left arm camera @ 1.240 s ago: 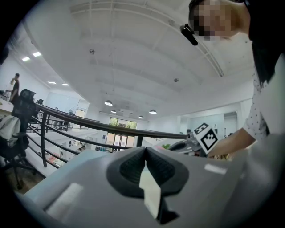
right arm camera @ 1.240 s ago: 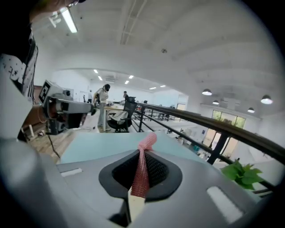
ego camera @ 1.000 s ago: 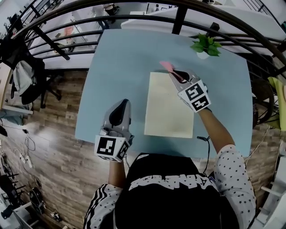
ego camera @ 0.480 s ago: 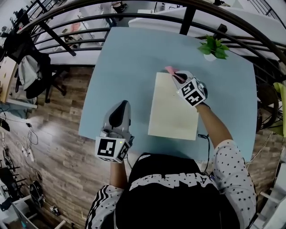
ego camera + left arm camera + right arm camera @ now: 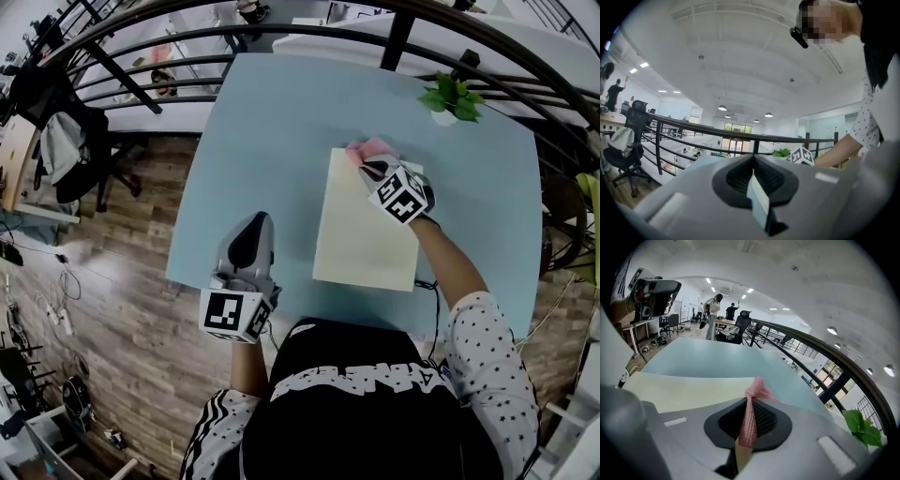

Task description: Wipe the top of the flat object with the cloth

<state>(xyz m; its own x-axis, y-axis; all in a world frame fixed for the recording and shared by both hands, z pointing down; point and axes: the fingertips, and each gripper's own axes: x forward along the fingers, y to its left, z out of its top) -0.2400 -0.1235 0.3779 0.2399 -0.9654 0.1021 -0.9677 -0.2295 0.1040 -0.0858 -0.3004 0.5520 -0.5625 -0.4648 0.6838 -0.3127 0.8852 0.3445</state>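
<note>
A flat cream board lies on the light blue table. My right gripper is at the board's far edge, shut on a pink mesh cloth that spreads out over that edge. In the right gripper view the cloth is pinched between the closed jaws, with the board below and to the left. My left gripper hovers at the table's near left edge, beside the board, shut and holding nothing. Its jaws in the left gripper view point out over the railing.
A small potted plant stands at the table's far right corner. A black railing runs behind the table. A chair with clothes stands on the wooden floor to the left. A cable hangs at the table's near right edge.
The right gripper has stayed at the board's far edge and the pink cloth now shows more, spread out ahead of the jaws. The left gripper has not moved.
</note>
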